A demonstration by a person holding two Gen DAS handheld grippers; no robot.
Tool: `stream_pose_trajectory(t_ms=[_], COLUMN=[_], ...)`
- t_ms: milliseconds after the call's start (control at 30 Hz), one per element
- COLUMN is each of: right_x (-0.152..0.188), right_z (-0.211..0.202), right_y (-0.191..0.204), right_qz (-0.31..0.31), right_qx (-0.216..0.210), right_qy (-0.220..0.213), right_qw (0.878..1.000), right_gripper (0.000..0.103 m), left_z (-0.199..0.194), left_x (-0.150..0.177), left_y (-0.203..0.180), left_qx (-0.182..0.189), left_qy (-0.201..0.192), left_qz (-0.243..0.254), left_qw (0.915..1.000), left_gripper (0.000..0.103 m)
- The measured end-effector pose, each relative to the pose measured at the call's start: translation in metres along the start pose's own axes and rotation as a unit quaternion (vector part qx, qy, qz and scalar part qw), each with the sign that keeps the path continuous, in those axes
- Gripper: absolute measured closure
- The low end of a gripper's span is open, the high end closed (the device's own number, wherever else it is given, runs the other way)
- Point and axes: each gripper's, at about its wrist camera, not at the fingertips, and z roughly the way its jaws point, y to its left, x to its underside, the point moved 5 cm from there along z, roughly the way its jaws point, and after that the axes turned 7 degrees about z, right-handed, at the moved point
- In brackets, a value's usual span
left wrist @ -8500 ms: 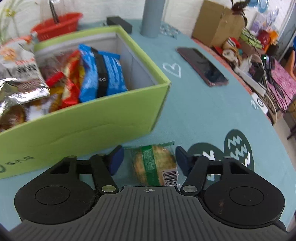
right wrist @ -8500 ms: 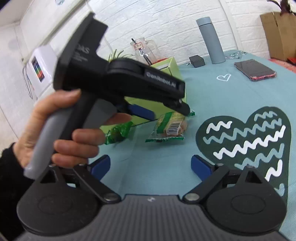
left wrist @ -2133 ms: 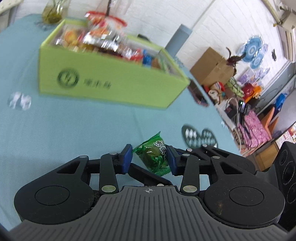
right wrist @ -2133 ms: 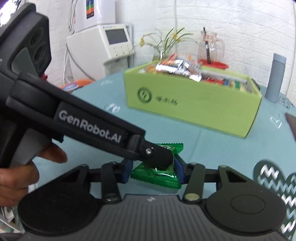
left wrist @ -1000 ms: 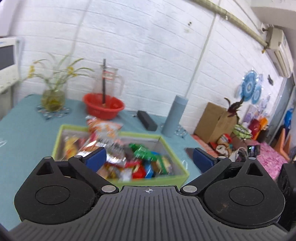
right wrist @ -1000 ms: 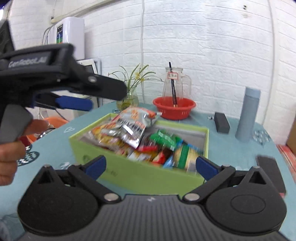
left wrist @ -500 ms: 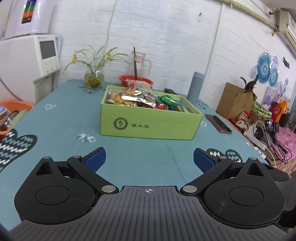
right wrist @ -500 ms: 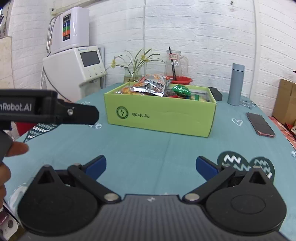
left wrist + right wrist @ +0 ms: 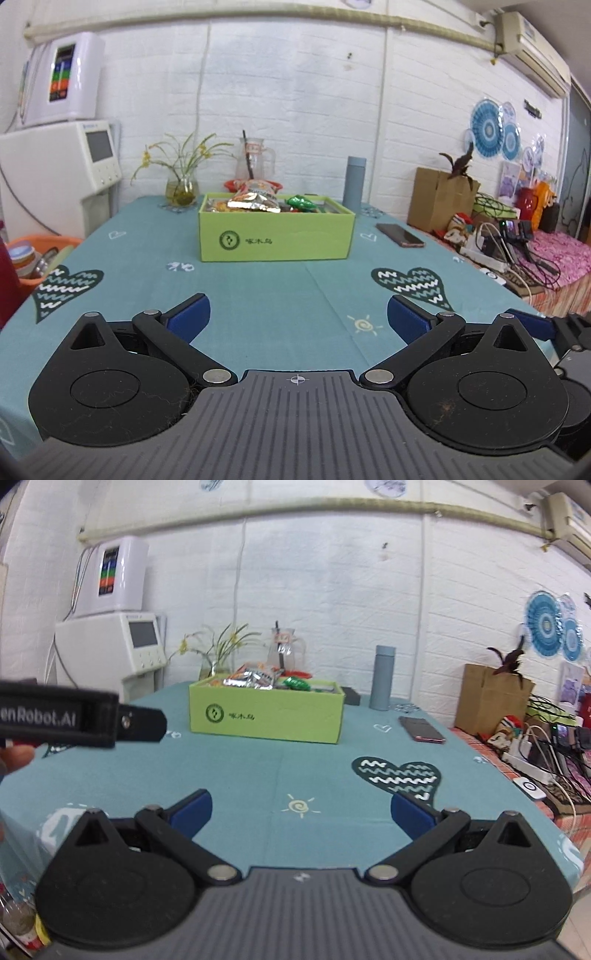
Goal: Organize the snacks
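We have both tools held back at the near edge of the table (image 9: 258,295), well apart from the green box (image 9: 275,236). The left tool (image 9: 298,319) has its blue pads spread wide with nothing between them, and the right tool (image 9: 301,812) is likewise spread and empty

The snacks (image 9: 255,201) all sit inside the green box, heaped above its rim: a crinkled silver packet on top toward the left, a green wrapped piece (image 9: 301,202) beside it toward the middle, and more wrappers lower down that are too small to tell apart. We see no loose snack on the teal cloth in either view, so we judge the sorting largely done

These packets look light and soft, with slick foil or film skins that would crumple and slide under the pads; we would take one across its flat middle or by a sealed end seam, with a gentle squeeze so the contents do not break

Beyond the box stand a grey flask (image 9: 384,677) and a phone (image 9: 421,729), clear of it
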Motion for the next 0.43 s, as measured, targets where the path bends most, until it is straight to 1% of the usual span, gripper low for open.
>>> stream_pose_trajectory(t_ms=[100, 167, 233, 300, 367, 433], right_x=[0.008, 0.013, 0.008, 0.007, 0.008, 0.008], right_z=[-0.029, -0.045, -0.047, -0.048, -0.050, -0.050], right_y=[-0.009, -0.015, -0.018, -0.021, -0.021, -0.023], right_qz=[0.022, 0.042, 0.056, 0.060, 0.053, 0.052], right_qx=[-0.001, -0.016, -0.029, -0.032, -0.034, -0.025], right_qy=[-0.024, -0.041, -0.045, -0.044, -0.048, -0.051], right_qw=[0.999, 0.998, 0.997, 0.997, 0.997, 0.997], right_gripper=[0.000, 0.000, 0.000, 0.000, 0.000, 0.000], left_z=[-0.025, -0.039, -0.046, -0.045, -0.042, -0.041], left_x=[0.005, 0.009, 0.009, 0.006, 0.007, 0.011], left_y=[-0.008, -0.009, -0.007, -0.005, -0.002, 0.001], left_qx=[-0.002, 0.000, -0.016, -0.024, -0.019, -0.010], left_qy=[-0.019, -0.034, -0.046, -0.048, -0.043, -0.038], left_qz=[0.007, 0.012, 0.018, 0.016, 0.006, 0.001], left_qw=[0.9998, 0.9993, 0.9986, 0.9984, 0.9989, 0.9992], left_gripper=[0.011, 0.011, 0.011, 0.012, 0.012, 0.011])
